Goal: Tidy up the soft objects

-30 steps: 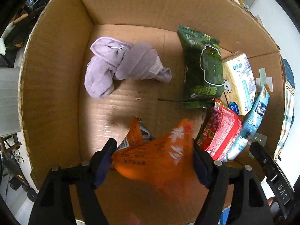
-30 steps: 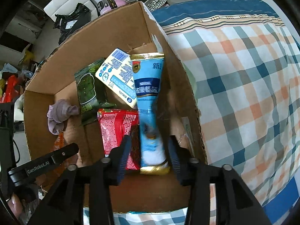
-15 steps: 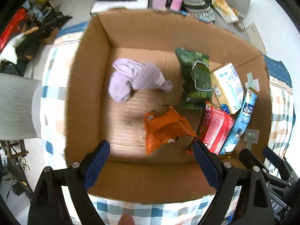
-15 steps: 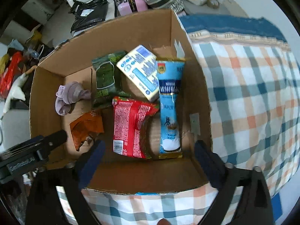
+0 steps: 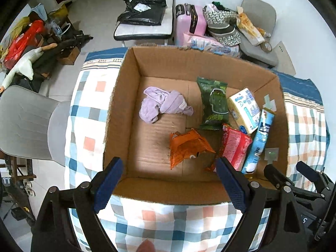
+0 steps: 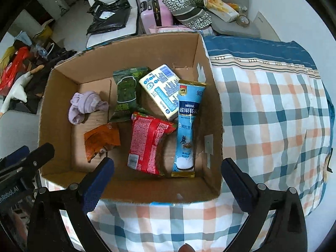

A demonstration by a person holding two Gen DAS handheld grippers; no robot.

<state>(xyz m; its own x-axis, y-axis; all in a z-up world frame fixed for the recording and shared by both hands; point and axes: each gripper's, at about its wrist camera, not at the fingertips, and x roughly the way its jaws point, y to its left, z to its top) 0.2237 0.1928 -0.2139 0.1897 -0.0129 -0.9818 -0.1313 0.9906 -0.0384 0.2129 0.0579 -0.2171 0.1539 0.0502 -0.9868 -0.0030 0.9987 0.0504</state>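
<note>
An open cardboard box (image 5: 117, 113) (image 6: 212, 96) stands on a checked cloth. Inside lie a lilac cloth (image 5: 163, 104) (image 6: 86, 105), a green packet (image 5: 214, 103) (image 6: 126, 93), a white-and-blue pack (image 5: 244, 109) (image 6: 163, 88), a red packet (image 5: 236, 147) (image 6: 148, 142), a blue Nestle sachet (image 5: 260, 142) (image 6: 187, 126) and an orange packet (image 5: 187, 145) (image 6: 100, 139). My left gripper (image 5: 168, 182) is open and empty above the box's near edge. My right gripper (image 6: 168, 180) is open and empty, also above the near edge.
The checked cloth (image 6: 273, 115) spreads to the right of the box. Beyond it are a pink suitcase (image 5: 190, 21), bags, a white seat with a black bag (image 5: 142, 14) and a grey chair (image 5: 23, 124) at the left.
Both grippers opened, let go of the orange packet and the blue sachet inside the box, and pulled back and up out of the box.
</note>
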